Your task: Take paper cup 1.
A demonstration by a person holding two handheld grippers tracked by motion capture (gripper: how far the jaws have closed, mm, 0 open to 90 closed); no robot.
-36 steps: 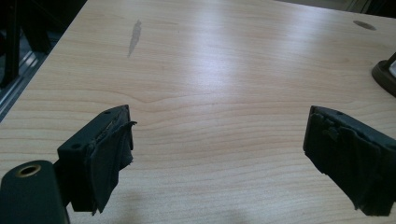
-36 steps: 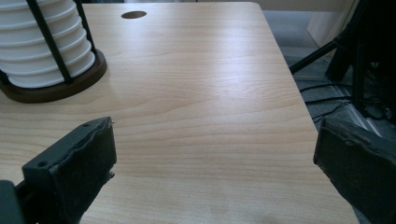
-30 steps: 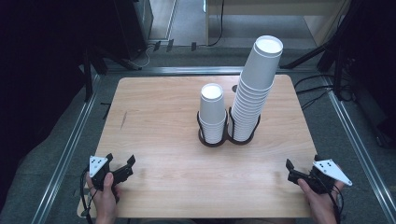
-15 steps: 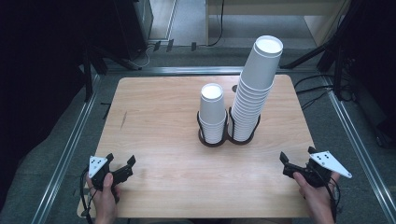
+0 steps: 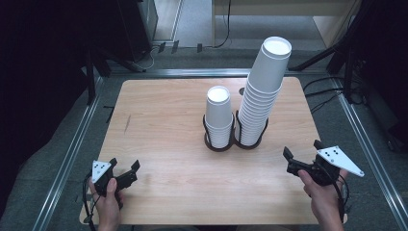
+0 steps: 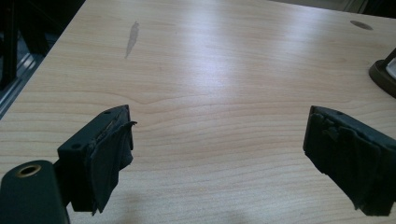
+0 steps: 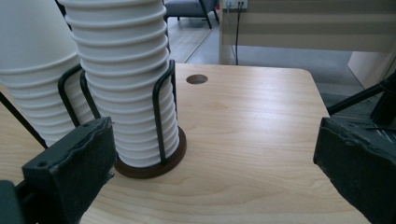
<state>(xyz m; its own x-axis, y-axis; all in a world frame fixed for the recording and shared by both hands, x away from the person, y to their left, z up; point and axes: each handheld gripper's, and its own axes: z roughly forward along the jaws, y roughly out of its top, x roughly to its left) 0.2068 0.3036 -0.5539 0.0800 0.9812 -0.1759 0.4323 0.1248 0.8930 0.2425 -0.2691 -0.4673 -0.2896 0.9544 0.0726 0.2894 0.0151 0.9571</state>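
Cups sit mid-tabletop [image 5: 159,120] in a twin wire holder [image 5: 234,139], which keeps the short stack [image 5: 219,118] and the tall stack [image 5: 262,96] upright. From above, the left hand-held gripper [image 5: 126,174] waits near left, released and empty; the right hand-held gripper [image 5: 303,156] faces the stacks. The left gripper view cuts the holder's base [image 6: 384,77] off at its edge. The right gripper view crops both stacks' tops [image 7: 123,70]; its jaws stand spread, grasping nothing

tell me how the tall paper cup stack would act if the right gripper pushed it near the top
The tall stack already leans and rises well above its wire holder, so it would probably tip or bend. The paper cups look light and could slide apart.
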